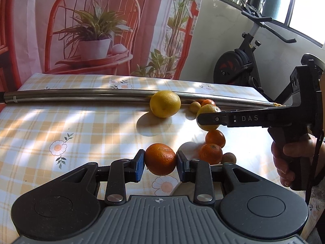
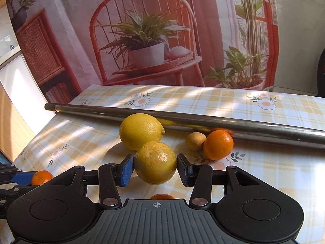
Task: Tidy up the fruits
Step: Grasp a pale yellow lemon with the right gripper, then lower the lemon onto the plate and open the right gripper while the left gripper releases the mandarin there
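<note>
Right tool [image 2: 155, 162] grips a yellow orange [image 2: 155, 162]; left view adds an exercise bike [image 1: 241, 65].

A worktop [image 2: 264, 166] under a yellow checked, flower-printed cloth carries a long metal tube [image 2: 203, 125] across its far part; a lemon [image 2: 140, 131], a small tan fruit [image 2: 195, 141] and a mandarin [image 2: 218, 144] lie just before it
</note>
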